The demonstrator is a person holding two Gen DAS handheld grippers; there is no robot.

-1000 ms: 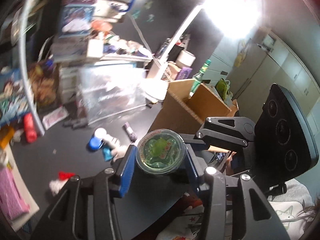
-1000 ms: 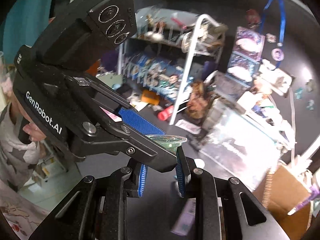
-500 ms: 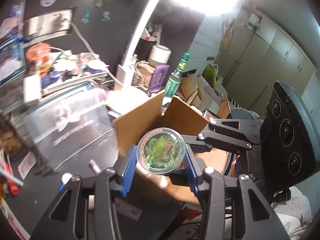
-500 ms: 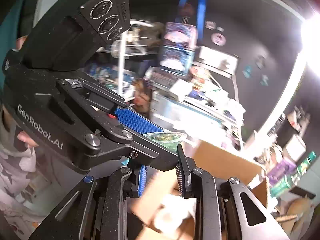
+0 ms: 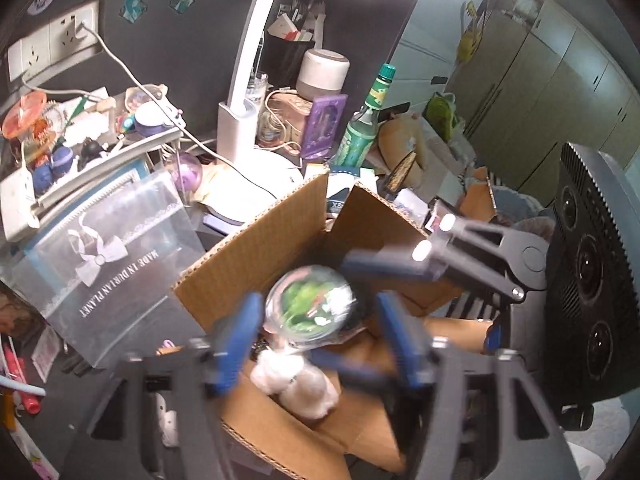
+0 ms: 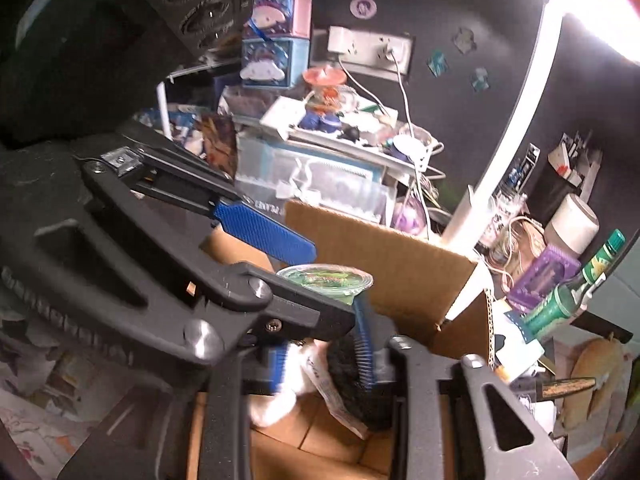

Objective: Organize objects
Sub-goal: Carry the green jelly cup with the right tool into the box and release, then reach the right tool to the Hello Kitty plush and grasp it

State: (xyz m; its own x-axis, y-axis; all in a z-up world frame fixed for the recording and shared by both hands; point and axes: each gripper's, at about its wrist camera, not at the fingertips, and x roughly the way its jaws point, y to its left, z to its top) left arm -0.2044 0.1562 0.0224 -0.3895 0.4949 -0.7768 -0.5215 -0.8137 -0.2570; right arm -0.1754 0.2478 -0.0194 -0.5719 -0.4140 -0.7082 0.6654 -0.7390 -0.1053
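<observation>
small clear round tub w/ green stuff inside sits over the open cardboard box, above a white soft lump. left gripper jaws opening, pads now clear of the tub's sides, so it's let go. right gripper jaws opening too, nothing between them. tub looks light, stiff, thin plastic, prob slick; best taken across the sidewall under the lid rim, gently.

Both rigs are black plastic: the left hand-held gripper and right hand-held gripper carry ribbed blue pads, silver screws, possibly white lettering.
</observation>
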